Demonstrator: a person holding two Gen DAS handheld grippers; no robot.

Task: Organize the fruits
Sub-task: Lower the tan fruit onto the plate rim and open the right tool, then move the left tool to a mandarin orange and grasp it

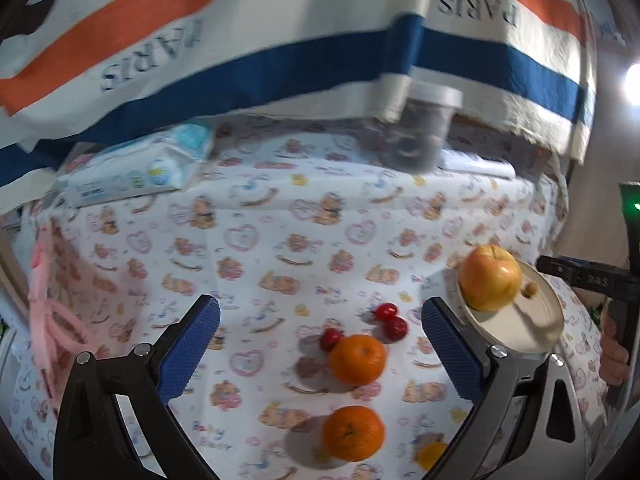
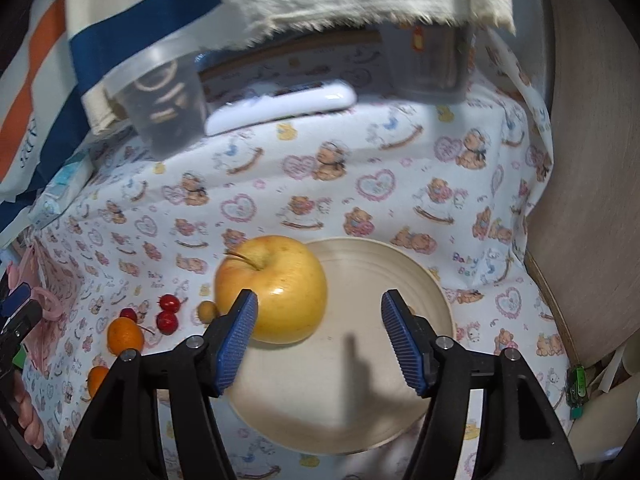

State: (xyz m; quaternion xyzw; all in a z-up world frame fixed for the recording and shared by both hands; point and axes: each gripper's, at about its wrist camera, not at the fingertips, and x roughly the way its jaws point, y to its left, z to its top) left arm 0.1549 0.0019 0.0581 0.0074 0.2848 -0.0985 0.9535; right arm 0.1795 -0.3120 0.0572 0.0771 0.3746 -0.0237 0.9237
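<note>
The bear-print cloth [image 2: 360, 184] drops off at the right edge, its middle bare. On the cream plate [image 2: 360, 380] an apple [image 2: 276, 288] sits at the left rim, beside the right gripper [image 2: 318, 340], spread wide. Two oranges [image 1: 357, 359] and cherries [image 1: 394, 327] lie between the left gripper [image 1: 320, 344]'s wide fingers.

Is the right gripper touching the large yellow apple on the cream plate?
Cannot tell. In the right wrist view the right gripper is open, and its left finger's blue pad overlaps the large yellow apple on the cream plate; neither contact nor gap shows.
</note>
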